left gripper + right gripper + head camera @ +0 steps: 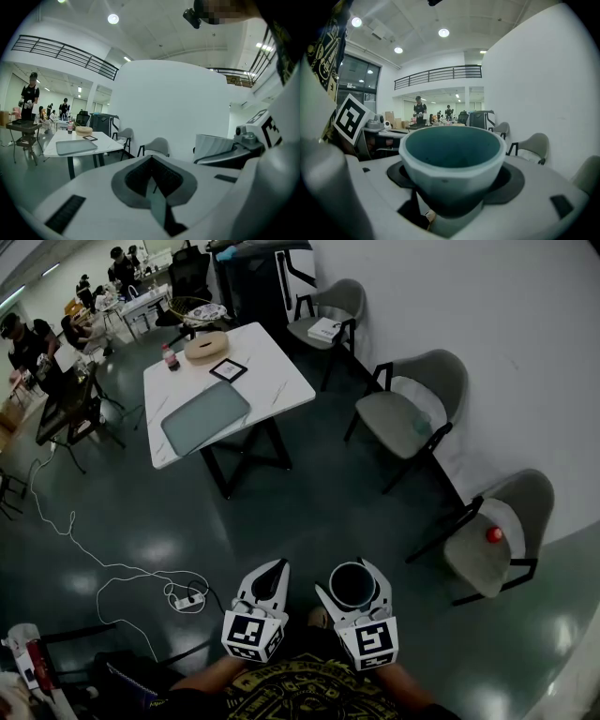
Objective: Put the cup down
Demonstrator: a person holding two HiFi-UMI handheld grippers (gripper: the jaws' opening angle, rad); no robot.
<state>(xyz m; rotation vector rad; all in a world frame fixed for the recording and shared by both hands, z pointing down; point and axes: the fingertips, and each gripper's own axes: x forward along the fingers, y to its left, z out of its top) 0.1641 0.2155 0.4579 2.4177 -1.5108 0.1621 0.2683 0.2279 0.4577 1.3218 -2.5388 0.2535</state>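
Note:
A cup (352, 585), pale outside and dark teal inside, stands upright between the jaws of my right gripper (353, 587), low in the head view and close to my body. In the right gripper view the cup (452, 154) fills the middle, and the right gripper (454, 190) is shut on its lower body. To its left my left gripper (270, 579) is shut with nothing in it; its jaws meet in a point (152, 183). The cup's pale wall (213, 146) shows at the right of the left gripper view. Both grippers hang over the dark floor, well short of the white table (272, 362).
The table carries a grey tray (204, 416), a round wooden box (207, 345), a bottle (170, 357) and a small black frame (228, 369). Grey chairs (412, 413) line the right wall; one (492, 554) holds a red object (494, 534). A cable and power strip (187, 599) lie on the floor at left.

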